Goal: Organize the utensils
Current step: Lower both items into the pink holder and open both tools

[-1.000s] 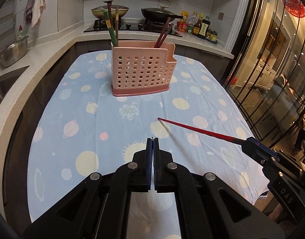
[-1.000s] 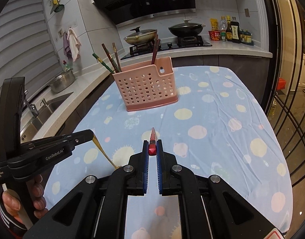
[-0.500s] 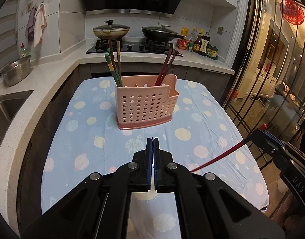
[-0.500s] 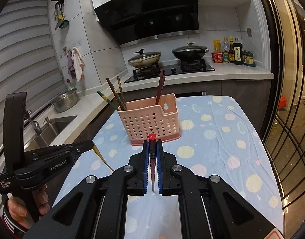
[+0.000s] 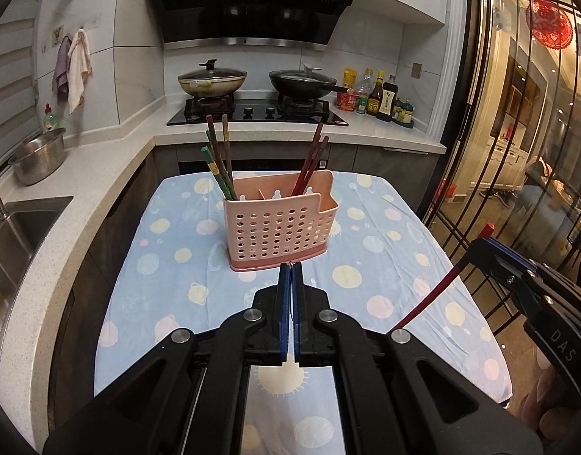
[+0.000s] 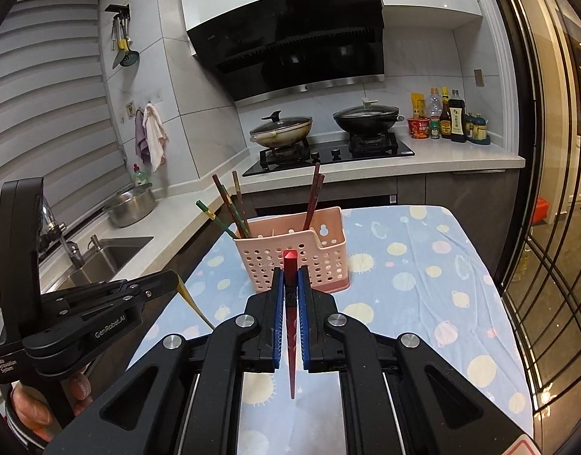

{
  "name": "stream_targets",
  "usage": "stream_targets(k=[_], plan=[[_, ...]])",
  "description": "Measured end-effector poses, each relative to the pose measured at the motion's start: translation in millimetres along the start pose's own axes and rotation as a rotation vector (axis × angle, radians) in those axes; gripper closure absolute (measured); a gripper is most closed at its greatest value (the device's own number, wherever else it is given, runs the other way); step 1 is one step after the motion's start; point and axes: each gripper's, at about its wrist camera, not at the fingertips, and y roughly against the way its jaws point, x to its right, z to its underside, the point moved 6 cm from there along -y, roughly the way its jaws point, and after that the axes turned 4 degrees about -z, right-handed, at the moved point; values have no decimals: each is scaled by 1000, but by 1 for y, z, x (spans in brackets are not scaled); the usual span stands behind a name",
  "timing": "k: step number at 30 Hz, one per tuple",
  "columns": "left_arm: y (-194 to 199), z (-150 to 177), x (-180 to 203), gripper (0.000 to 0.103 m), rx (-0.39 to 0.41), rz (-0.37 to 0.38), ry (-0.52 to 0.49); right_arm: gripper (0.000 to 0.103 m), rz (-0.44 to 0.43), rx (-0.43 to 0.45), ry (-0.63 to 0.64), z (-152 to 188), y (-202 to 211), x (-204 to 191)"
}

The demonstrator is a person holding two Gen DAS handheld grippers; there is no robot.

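A pink perforated utensil basket (image 5: 277,227) stands on the blue spotted tablecloth (image 5: 176,265); it also shows in the right wrist view (image 6: 294,261). Green and brown chopsticks (image 5: 218,163) lean in its left part, dark red ones (image 5: 311,163) in its right part. My right gripper (image 6: 290,276) is shut on a red chopstick (image 6: 289,326), held upright, thin end down; the left wrist view shows it at the right (image 5: 426,299). My left gripper (image 5: 290,269) is shut on a thin yellow chopstick (image 6: 191,301), seen in the right wrist view. Both hover in front of the basket.
A stove with two lidded pans (image 5: 212,79) and sauce bottles (image 5: 381,98) line the back counter. A sink (image 6: 104,254) and a steel bowl (image 5: 38,155) are on the left counter. Glass doors (image 5: 517,151) stand at the right.
Both grippers have risen and tilted up. The red chopstick has swung from lying nearly flat over the table to upright, thin end down.
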Motion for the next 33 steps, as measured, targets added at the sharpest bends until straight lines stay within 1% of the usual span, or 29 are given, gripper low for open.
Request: stream_targets(k=[11,16,23,29,33], plan=[[5,4,-5,102,-5,2,16,96,2,0,0,-2,2,0],[7,-5,-9,102,3,9,27,96,-4,20,-5,-16,2,3],[2,-35,-18,102,33,0,34,96,2,80,16,-60,-6,4],[-4,-81,-22,102,91,-22,19,96,1,165,22,-113,-18,3],[-14,-113,-23,102,128,-39,10,96,0,210,15,-148,-34,5]])
